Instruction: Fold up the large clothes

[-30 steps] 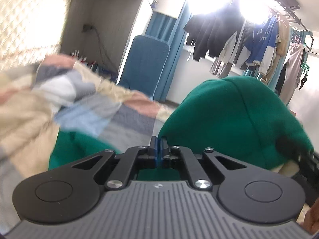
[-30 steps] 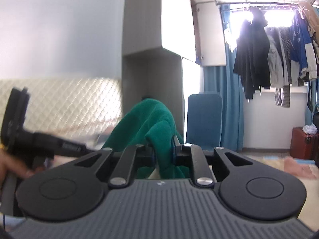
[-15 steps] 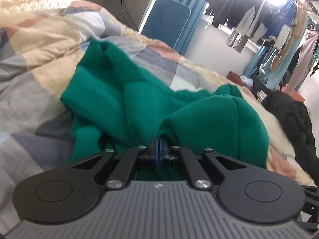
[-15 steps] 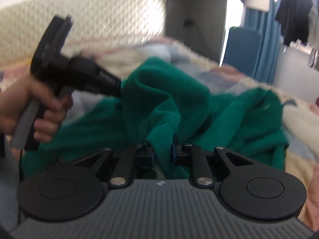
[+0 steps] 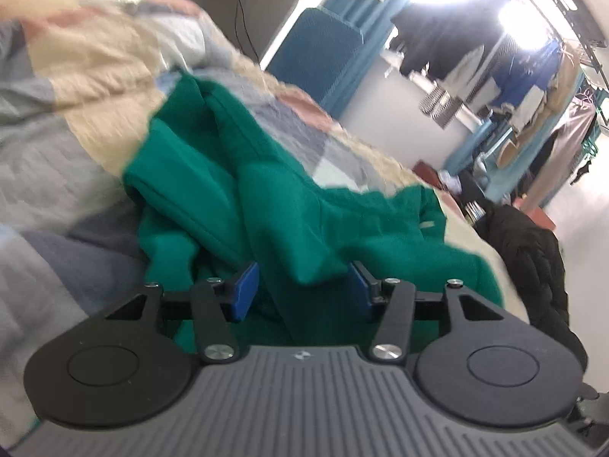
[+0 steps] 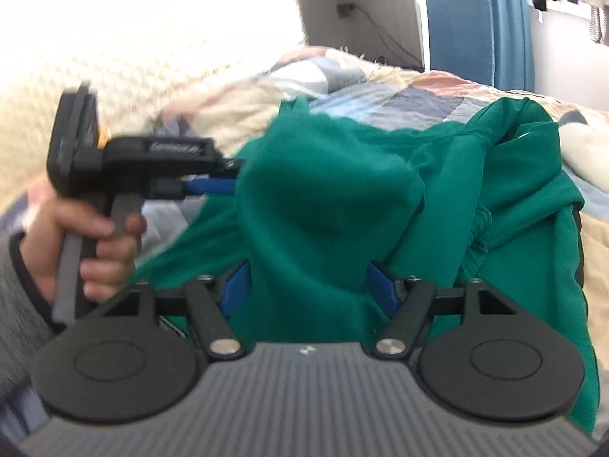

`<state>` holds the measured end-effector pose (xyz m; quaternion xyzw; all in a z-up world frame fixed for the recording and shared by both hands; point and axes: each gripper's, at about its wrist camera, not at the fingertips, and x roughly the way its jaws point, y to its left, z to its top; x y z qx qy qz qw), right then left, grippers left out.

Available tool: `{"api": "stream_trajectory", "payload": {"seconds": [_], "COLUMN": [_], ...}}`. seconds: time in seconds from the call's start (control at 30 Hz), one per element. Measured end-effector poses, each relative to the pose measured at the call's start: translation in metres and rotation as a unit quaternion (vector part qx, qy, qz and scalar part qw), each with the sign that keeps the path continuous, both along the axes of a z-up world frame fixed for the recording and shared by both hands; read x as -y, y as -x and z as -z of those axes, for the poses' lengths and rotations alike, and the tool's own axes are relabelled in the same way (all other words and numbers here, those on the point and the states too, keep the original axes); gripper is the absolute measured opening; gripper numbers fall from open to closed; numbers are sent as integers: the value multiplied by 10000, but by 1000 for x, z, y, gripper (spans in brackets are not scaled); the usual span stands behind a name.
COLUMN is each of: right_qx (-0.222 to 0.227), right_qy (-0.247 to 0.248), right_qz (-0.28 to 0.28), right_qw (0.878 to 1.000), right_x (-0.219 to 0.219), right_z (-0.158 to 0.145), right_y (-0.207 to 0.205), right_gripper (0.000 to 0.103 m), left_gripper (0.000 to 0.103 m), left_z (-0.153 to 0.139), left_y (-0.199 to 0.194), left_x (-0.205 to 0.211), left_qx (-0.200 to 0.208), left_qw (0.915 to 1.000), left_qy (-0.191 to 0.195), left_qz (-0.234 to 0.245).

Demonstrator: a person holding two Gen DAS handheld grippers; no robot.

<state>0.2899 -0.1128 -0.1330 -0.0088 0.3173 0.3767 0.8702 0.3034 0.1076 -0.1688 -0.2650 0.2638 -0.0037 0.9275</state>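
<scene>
**Green garment slumps on the bed as both grippers let go**

The green garment [image 5: 289, 205] lies crumpled on the patchwork quilt [image 5: 76, 87], bunched in thick folds toward the quilt's near edge, with one fold standing up between my two tools. From the left wrist view I see my left gripper [image 5: 302, 285] with its jaws parting: the blue pads [image 5: 243, 289] stand clear of each other, and a flap of green cloth hangs between them without being pinched. From the right wrist view my right gripper [image 6: 308, 285] is doing the same, its jaws widening around a tall hump of the garment that rises between the pads; the cloth brushes close to them, but I see no squeeze on it. In that same view my left hand [image 6: 95, 243] shows at the left side, wrapped around the handle of its gripper, with a grey sleeve [image 6: 19, 304] at the wrist. The picture is blurred there.

Beyond the garment, the quilt runs back to a pale quilted headboard [image 6: 152, 38]. A black coat [image 5: 533, 259] lies at the quilt's right edge. A blue chair [image 5: 323, 53] stands past the bed's far side, near blue curtains, and clothes hang on a rack [image 5: 514, 68] by the bright window.
</scene>
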Motion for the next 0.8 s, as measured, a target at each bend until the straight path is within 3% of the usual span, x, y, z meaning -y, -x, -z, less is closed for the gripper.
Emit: {"api": "stream_trajectory", "payload": {"seconds": [0.17,0.37,0.53,0.67,0.7,0.8], "right_qx": [95,280,25,-476,-611,-871], "right_qy": [-442,-621,-376,-250,-147,313], "right_qz": [443,857,607,266,201,32], "right_qw": [9980,9940,9974,9982,9978,9957], "right_x": [5,-3,-13,-22,-26,-40], "right_z": [-7,-3,20,41,46,61], "right_y": [-7,-29,-47,-56,-58,-58], "right_gripper": [71,71,46,39,34,33], "left_gripper": [58,58,55,45,43,37], "left_z": [-16,-14,5,16,18,26], "left_y": [11,5,-19,-34,-36,-43], "left_x": [-6,3,13,16,18,25], "left_qx": [479,703,481,333,293,-19], "left_qw": [9988,9971,9974,9969,9966,9954], "left_qy": [-80,-69,-138,-126,-129,-274], "left_qz": [-81,280,524,698,762,916]}}
